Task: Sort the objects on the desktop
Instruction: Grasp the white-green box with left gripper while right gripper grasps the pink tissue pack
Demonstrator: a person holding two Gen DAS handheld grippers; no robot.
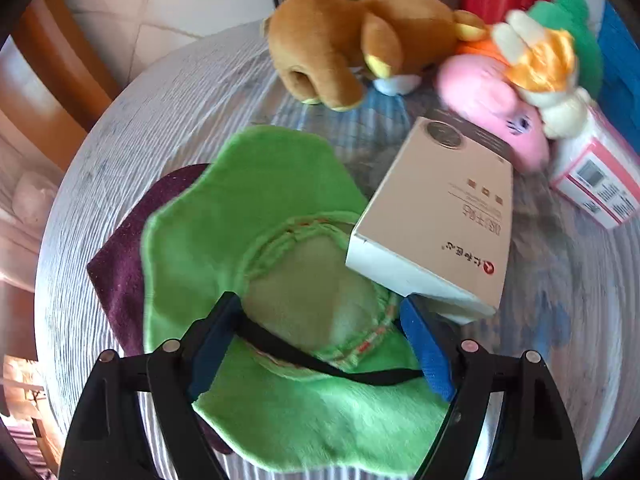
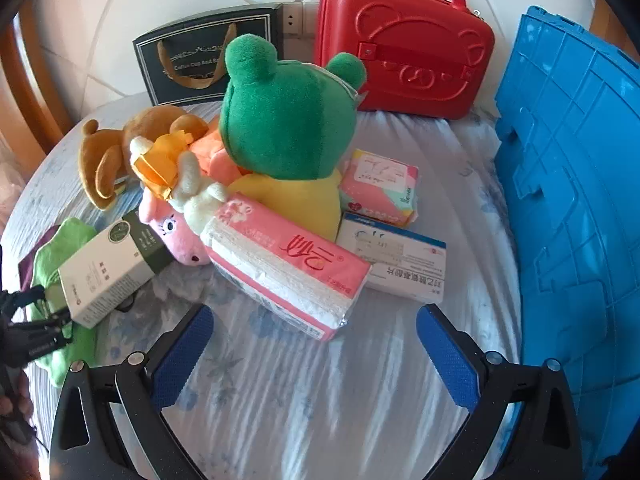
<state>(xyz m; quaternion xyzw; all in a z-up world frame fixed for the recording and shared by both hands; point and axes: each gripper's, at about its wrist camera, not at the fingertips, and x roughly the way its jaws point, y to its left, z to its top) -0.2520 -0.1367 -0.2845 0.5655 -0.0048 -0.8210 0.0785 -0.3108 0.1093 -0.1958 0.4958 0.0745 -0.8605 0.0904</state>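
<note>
My left gripper [image 1: 320,316] is open, its blue pads on either side of the raised middle of a green cloth [image 1: 248,208] that lies on a purple cloth [image 1: 120,264]. A white box [image 1: 436,220] rests on the green cloth's right edge, close to my right pad. My right gripper [image 2: 314,336] is open and empty above the tablecloth, just in front of a pink tissue pack [image 2: 288,264]. Behind it lie a green-headed plush [image 2: 288,128], a blue-and-white medicine box [image 2: 396,258] and a pink wipes pack [image 2: 380,186]. The white box [image 2: 108,268] and green cloth [image 2: 52,256] sit at the left.
A brown plush [image 1: 352,40] and a pink plush [image 1: 492,116] lie at the back of the table. A red case [image 2: 404,44] and a dark paper bag [image 2: 204,56] stand against the wall. A blue crate [image 2: 576,216] stands at the right. The table edge curves round the left.
</note>
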